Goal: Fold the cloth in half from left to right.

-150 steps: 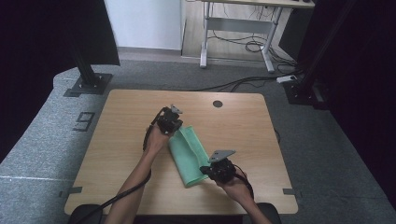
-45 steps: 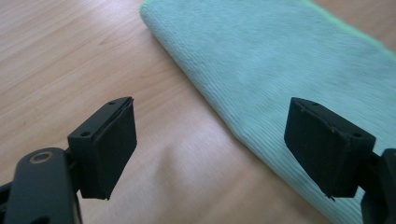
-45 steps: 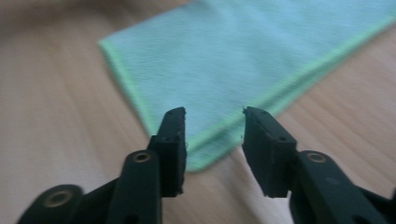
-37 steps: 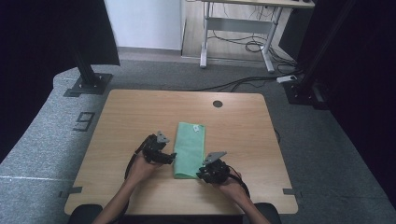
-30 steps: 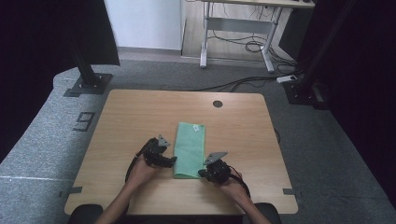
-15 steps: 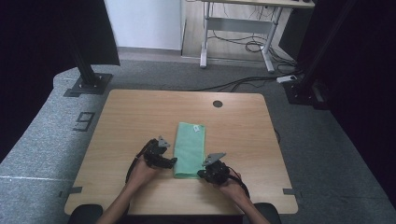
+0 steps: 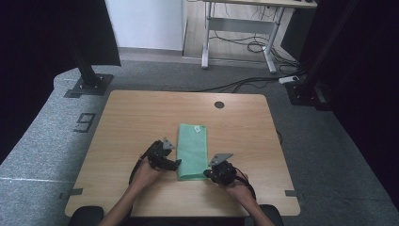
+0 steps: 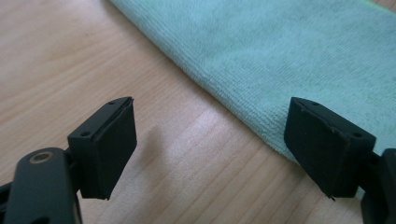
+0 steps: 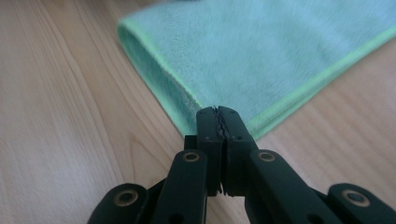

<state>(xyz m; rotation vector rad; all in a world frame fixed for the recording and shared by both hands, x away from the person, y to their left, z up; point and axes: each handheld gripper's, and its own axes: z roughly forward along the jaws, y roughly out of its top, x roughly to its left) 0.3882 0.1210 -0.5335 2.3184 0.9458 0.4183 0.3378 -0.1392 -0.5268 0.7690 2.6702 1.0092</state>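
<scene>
Just green cloth (image 7: 193, 150) btwn grippers, bare tabletop (image 7: 141, 117) around.

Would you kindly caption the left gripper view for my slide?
Left tool, jaws open, hovering at the folded green towel's edge on the wooden table.

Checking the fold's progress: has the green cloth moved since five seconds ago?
Yes. The green cloth swung from slanting to square with the table's edges.
</scene>
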